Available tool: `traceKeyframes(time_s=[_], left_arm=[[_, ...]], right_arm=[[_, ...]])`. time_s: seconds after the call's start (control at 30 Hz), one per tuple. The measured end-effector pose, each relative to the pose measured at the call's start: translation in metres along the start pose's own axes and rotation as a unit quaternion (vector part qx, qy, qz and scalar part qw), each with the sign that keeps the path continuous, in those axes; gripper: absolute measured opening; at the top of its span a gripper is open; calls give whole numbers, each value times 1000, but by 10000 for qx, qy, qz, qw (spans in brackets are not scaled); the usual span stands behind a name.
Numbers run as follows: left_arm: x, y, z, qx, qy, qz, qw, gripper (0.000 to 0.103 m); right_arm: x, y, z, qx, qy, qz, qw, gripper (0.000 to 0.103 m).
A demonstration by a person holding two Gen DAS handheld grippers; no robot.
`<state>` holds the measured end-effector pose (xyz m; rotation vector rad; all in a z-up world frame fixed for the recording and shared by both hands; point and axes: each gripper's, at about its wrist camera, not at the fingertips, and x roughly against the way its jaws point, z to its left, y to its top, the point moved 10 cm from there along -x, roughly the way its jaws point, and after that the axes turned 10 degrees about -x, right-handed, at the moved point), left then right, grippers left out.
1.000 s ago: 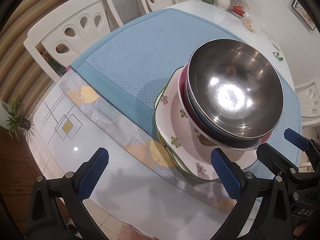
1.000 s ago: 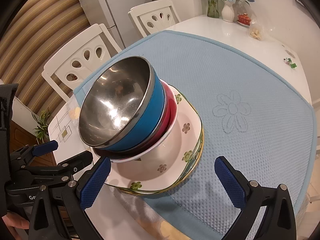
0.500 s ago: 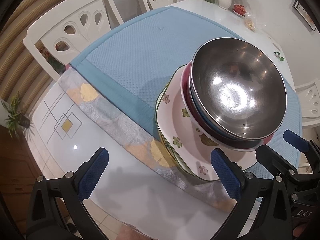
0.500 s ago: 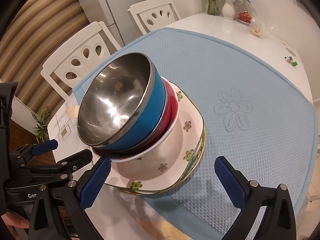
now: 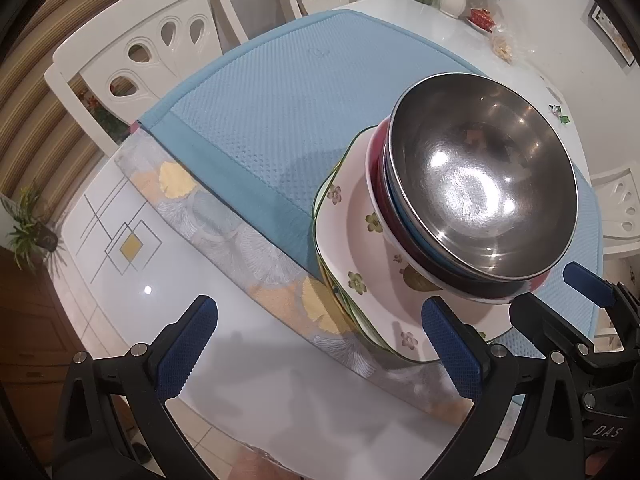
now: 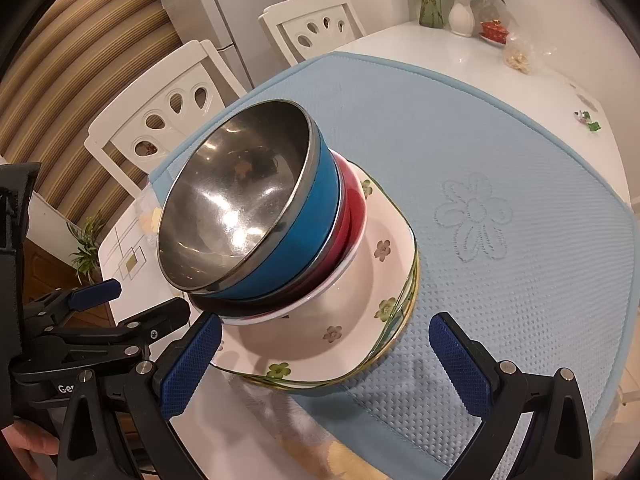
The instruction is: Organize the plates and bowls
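Observation:
A steel bowl (image 5: 480,184) with a blue outside (image 6: 296,236) nests in a red bowl (image 6: 354,204), and both rest in a white bowl. That pile stands on stacked square plates with a flower pattern (image 5: 356,248) (image 6: 360,296), at the near edge of a blue mat (image 5: 280,100). My left gripper (image 5: 320,346) is open and holds nothing, low and to the left of the plates. Its right pad is close to the plates' near corner. My right gripper (image 6: 326,364) is open too, just in front of the plates' near rim. Each gripper shows in the other's view: right gripper (image 5: 560,296), left gripper (image 6: 136,304).
The mat lies on a white table (image 5: 520,60) over a patterned runner (image 5: 224,220). White chairs (image 5: 132,52) stand behind the table. A vase of flowers (image 6: 460,12), a small red pot and a bag sit at the far end. A hand (image 6: 24,448) holds the left gripper.
Both grippers have drifted only slightly before the stack and stay open. The bowls and plates have not moved.

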<state>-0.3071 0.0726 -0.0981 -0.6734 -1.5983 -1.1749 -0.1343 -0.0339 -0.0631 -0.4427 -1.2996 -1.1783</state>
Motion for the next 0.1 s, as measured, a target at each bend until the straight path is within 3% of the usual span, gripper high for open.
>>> traceKeyframes(time_s=[0.1], left_arm=[[0,2,0,-13,7,-5,10000,102]], right_arm=[[0,0,0,-8,23,8,10000,103]])
